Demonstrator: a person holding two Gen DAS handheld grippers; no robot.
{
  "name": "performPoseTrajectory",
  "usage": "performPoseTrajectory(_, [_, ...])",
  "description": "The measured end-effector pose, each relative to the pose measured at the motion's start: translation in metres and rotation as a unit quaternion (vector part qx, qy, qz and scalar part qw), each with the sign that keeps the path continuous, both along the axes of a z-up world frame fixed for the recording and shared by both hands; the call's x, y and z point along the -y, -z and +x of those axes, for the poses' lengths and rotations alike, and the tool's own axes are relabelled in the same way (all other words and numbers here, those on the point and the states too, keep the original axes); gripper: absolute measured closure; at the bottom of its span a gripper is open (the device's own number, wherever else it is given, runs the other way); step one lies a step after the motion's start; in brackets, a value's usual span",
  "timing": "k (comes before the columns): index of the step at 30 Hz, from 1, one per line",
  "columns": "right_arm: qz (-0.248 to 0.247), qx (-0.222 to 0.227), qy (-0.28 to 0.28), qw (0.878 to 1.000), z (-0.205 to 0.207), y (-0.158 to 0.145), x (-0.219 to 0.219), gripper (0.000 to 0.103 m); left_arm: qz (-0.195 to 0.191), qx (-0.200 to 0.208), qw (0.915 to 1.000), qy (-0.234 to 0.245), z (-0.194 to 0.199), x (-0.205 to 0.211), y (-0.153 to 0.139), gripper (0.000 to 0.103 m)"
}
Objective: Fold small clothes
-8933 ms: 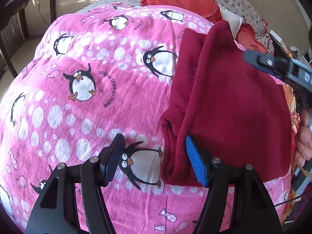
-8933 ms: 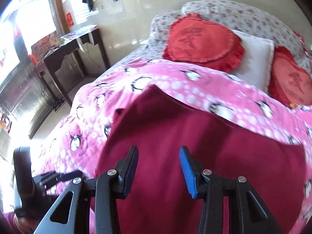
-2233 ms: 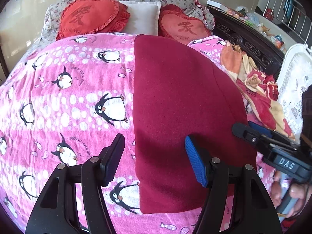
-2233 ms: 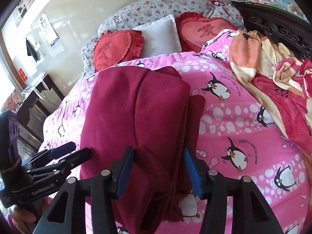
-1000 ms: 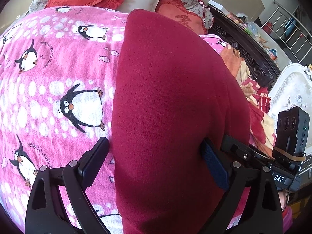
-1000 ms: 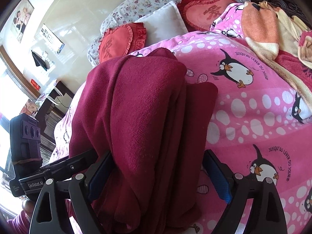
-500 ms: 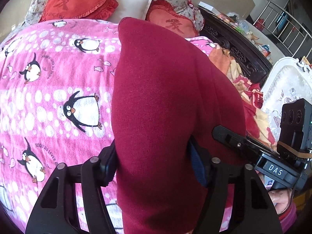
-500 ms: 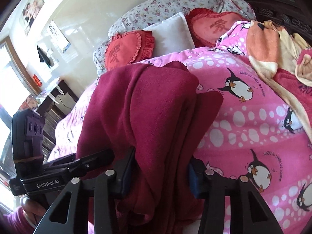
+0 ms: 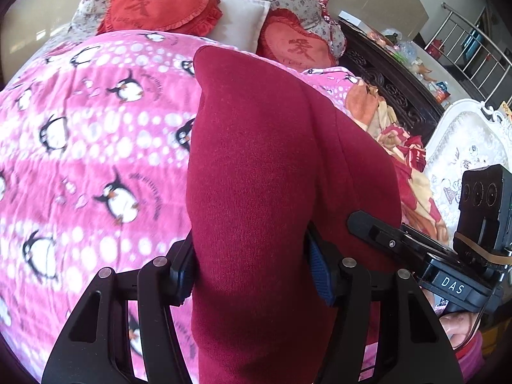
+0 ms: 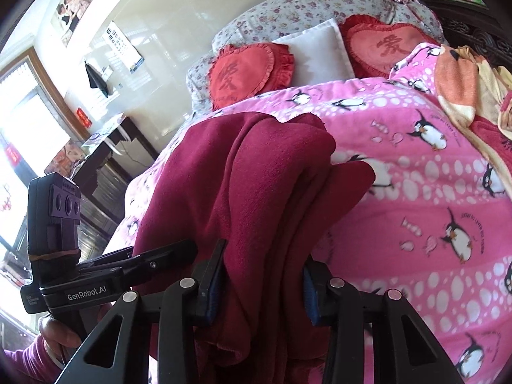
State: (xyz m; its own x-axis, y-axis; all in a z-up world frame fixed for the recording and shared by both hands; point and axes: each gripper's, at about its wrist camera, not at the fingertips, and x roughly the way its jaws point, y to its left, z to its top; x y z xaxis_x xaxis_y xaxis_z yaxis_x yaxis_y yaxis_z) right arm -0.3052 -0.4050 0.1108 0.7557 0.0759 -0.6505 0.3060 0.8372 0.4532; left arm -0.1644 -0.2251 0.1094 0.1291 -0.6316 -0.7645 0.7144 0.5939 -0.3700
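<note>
My left gripper [image 9: 252, 275] is clamped on the near end of the dark red fleece garment [image 9: 272, 160], the thick folded cloth bulging up between the two fingers and hiding most of the blue pads [image 9: 320, 275]. My right gripper [image 10: 260, 288] is clamped on the same garment [image 10: 256, 192] from the other side, where several stacked layers and loose edges pass between its fingers. The garment is raised at my end, while its far end trails over the pink penguin blanket [image 9: 80, 160] that covers the bed; I cannot tell exactly where the cloth leaves the blanket. From the left wrist view the right gripper's black body, marked DAS, shows just beside the garment's right edge, with my right hand [image 9: 460, 323] under it. From the right wrist view the left gripper's body, marked GenRobot.AI, sits just left of the cloth, held by my left hand [image 10: 60, 332]. At the head of the bed lie two red heart-shaped cushions [image 10: 249, 70] with a white pillow [image 10: 320, 51] between them, against a floral bolster [image 10: 288, 9]. An orange and yellow blanket [image 9: 400, 147] is bunched on the right side of the bed, near a dark carved wooden frame [image 9: 393, 92].
</note>
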Motion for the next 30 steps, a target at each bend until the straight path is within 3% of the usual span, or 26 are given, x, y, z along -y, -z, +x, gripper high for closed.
performPoseTrajectory(12, [0.014,-0.023,-0.05,0.998,-0.013,0.015,-0.06,0.064,0.024,-0.013,0.9991,-0.031,-0.026,-0.072,0.011,0.044])
performPoseTrajectory(21, [0.011,-0.077,-0.067,0.995,-0.009,0.043,-0.08,0.06,0.042,-0.039,0.9972,-0.048,-0.031,-0.092,0.038,0.042])
performPoseTrajectory(27, [-0.013,-0.086,-0.06,0.994,-0.021,0.029,-0.077,0.057,0.04,-0.057,0.9952,-0.07,-0.025,-0.103,0.032,0.039])
performPoseTrajectory(30, [-0.024,-0.072,-0.044,0.996,-0.028,0.015,-0.072,0.057,0.046,-0.037,0.9946,-0.085,-0.025,-0.111,0.021,0.039])
